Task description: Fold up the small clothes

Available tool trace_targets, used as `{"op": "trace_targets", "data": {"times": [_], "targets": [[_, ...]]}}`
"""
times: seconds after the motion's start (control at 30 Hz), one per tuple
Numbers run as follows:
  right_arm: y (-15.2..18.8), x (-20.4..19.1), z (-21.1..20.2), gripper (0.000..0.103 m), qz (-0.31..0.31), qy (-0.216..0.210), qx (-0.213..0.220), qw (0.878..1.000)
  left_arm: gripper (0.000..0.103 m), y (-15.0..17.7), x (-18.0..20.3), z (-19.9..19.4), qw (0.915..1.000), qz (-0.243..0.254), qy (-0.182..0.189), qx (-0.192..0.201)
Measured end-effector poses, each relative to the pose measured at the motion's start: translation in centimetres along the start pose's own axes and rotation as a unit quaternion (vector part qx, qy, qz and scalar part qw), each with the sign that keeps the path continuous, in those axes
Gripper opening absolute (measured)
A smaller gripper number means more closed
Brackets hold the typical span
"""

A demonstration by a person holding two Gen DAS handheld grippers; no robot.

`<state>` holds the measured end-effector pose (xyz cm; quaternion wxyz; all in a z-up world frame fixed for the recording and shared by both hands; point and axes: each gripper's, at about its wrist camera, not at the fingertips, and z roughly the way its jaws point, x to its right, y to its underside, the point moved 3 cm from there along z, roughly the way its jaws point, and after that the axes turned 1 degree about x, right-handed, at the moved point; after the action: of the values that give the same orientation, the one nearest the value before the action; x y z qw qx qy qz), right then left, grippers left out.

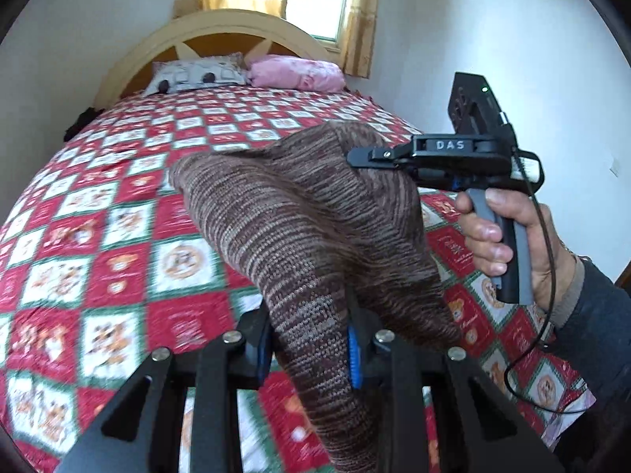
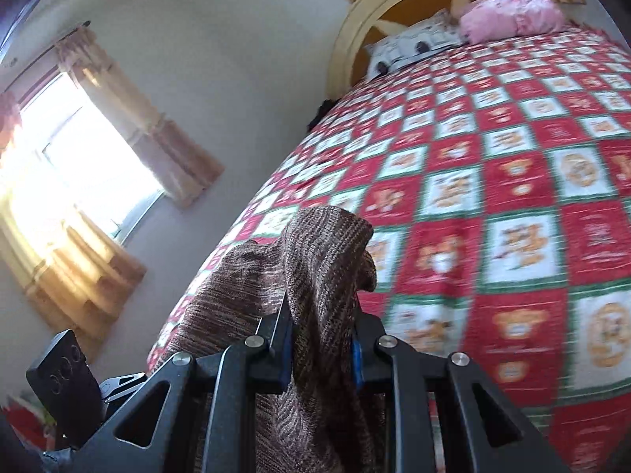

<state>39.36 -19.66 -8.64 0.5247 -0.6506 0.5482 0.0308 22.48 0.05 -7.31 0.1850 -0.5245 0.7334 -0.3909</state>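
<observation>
I've got my left gripper (image 1: 311, 351) clamped on the brown knit garment (image 1: 299, 220): the cloth runs straight down between the blue-padded fingers (image 1: 353, 358), jaws pinched close with only the fabric's thickness between them. My right gripper (image 2: 321, 351) is doing the same at its end, jaws closed on a bunched fold of that knit, which rises up between the fingers and flops over just ahead of them. From the left wrist view I can see the right gripper out to the side, its tips (image 1: 364, 155) biting into the top edge of the garment, and the right hand (image 1: 508, 236) wrapped around the grey handle.

The garment hangs stretched between the two grippers, lifted above the red, white and green checked bedspread (image 1: 118, 236). Whether its lower edge touches the bed, I can't tell. At the far end of the bed, against the arched headboard (image 1: 221, 25), a grey-white pillow (image 1: 197, 75) lies just beside a pink pillow (image 1: 295, 73).
</observation>
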Motion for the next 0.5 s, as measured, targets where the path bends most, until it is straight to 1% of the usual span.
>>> {"op": "trace_targets", "data": {"times": [0.27, 0.43, 0.5], "targets": [[0.6, -5.5, 4.7, 0.022, -0.015, -0.045, -0.023, 0.999, 0.030, 2.2, -3.8, -4.5, 0.9986, -0.035, -0.033, 0.024], [1.4, -8.6, 7.7, 0.022, -0.029, -0.064, -0.045, 0.996, 0.030, 4.0, -5.1, -5.8, 0.9970, -0.055, -0.048, 0.023], [1.8, -9.2, 8.8, 0.022, -0.030, -0.066, -0.054, 0.996, 0.030, 4.7, -5.8, -6.0, 0.9963, -0.064, -0.054, 0.020]]}}
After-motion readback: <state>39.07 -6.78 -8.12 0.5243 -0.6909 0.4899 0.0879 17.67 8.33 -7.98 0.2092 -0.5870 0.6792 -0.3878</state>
